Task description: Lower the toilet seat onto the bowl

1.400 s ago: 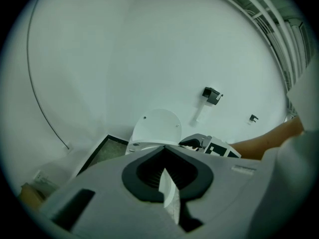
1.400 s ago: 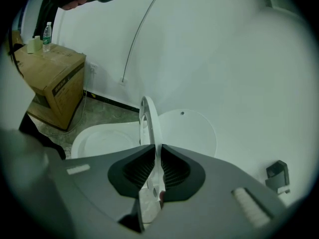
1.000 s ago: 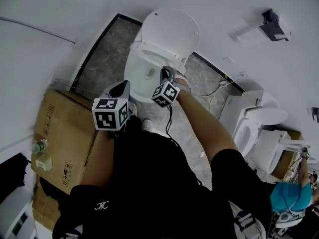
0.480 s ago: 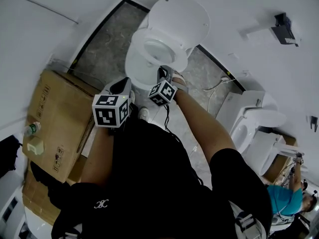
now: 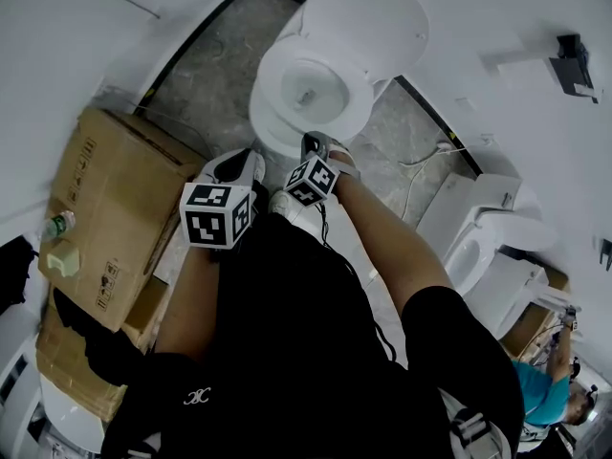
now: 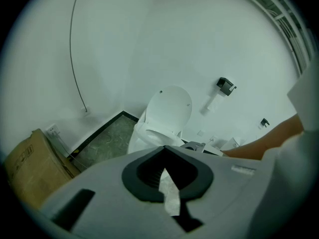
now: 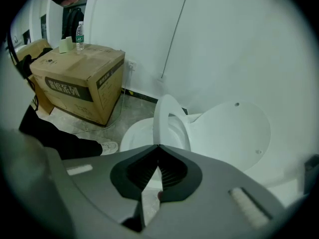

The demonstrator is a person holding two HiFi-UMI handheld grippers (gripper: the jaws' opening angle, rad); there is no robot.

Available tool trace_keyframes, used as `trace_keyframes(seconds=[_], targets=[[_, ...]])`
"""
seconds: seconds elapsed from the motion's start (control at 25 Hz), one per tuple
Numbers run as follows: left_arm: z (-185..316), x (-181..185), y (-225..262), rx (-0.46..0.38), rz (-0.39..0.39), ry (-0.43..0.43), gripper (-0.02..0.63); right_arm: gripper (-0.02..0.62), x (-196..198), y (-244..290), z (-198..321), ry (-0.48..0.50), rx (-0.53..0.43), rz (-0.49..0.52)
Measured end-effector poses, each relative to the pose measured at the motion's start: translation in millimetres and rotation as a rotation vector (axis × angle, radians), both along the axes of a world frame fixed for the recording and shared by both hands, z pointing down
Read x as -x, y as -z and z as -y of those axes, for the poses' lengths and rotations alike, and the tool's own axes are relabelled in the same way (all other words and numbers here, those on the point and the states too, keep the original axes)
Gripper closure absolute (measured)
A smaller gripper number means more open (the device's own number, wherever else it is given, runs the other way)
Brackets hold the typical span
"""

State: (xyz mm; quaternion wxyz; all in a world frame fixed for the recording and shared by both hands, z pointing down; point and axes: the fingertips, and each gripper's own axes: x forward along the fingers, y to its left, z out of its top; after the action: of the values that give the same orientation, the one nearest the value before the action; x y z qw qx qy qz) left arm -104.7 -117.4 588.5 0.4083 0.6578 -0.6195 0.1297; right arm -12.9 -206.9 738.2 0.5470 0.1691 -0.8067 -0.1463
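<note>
The white toilet stands against the wall with its lid [image 5: 373,22] leaning back. In the right gripper view the seat ring [image 7: 168,119] stands tilted between the lid [image 7: 234,133] and the bowl [image 7: 133,133], not resting on the rim. My right gripper [image 5: 314,143] is at the front edge of the bowl [image 5: 277,132], jaws shut with the tips [image 7: 158,146] just under the seat's edge; whether they touch it I cannot tell. My left gripper [image 5: 239,163] hangs to the left, short of the toilet [image 6: 162,126], shut on nothing [image 6: 164,146].
A big cardboard box [image 5: 105,180] with a bottle [image 5: 57,226] on it stands to the left on the floor. A second toilet [image 5: 478,242] is at the right. A cable [image 5: 435,156] trails on the grey floor. The person's shoes [image 5: 296,207] are before the bowl.
The head view has swung, so the toilet shows more from above. Both grippers sit slightly lower in the picture, the right one still at the toilet's front.
</note>
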Motion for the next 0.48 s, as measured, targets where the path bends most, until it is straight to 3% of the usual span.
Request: trace_keyframes(seconds=[0.48], targets=[[-24,0,-64,0.088,-0.017,0.058,0.598,0.584,3,-77,-39,0.056,0.138,-0.029]])
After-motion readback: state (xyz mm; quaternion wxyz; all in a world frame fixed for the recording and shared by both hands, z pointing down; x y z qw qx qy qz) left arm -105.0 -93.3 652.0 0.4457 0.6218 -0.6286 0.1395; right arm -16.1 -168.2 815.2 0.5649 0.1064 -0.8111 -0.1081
